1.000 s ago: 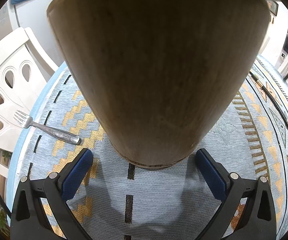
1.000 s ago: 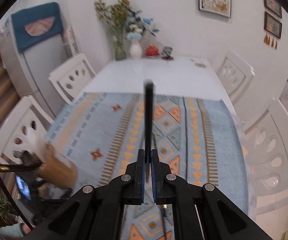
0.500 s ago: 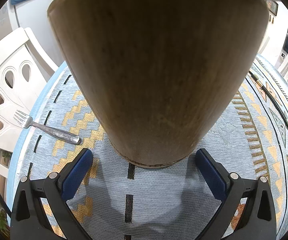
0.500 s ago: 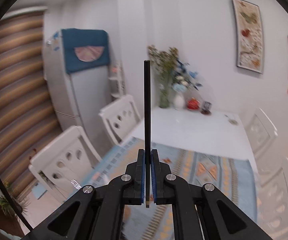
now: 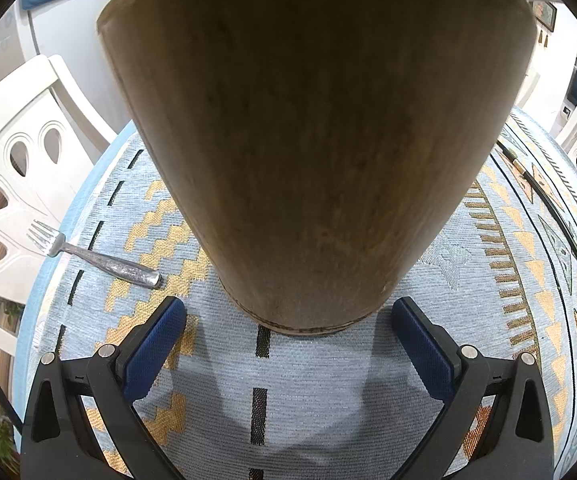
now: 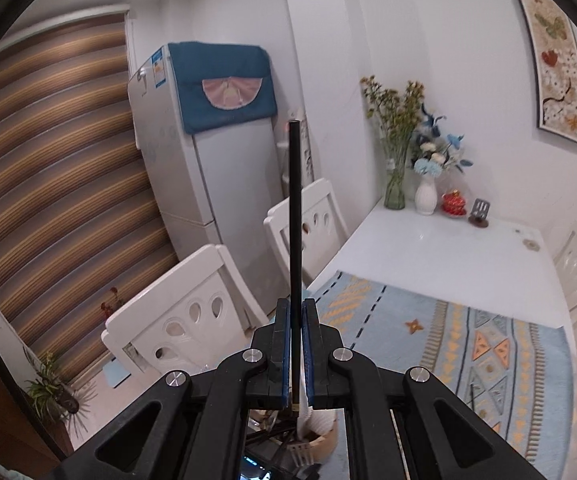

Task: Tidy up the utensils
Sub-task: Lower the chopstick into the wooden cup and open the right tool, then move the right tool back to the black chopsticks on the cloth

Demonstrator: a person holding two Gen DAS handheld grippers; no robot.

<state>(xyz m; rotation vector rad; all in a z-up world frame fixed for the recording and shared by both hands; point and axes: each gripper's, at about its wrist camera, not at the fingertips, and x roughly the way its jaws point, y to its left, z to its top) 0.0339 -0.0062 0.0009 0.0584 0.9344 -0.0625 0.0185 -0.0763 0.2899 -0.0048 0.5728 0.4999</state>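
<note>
Black chopstick (image 6: 295,216) clamped upright in closed right gripper (image 6: 296,322), raised over table (image 6: 440,248), left gripper (image 5: 288,320) spread wide, empty, at base of holder (image 5: 312,140), fork (image 5: 92,254) lying on mat (image 5: 312,380) beside it.

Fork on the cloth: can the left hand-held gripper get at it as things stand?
Probably not directly: the left hand-held gripper stands open around the wooden holder, with the fork outside its left finger. Nothing covers the fork.

Matt wooden holder (image 5: 312,140), shiny metal fork (image 5: 92,254), woven cloth mat (image 5: 328,380), possibly plastic black chopstick (image 6: 295,216)
</note>
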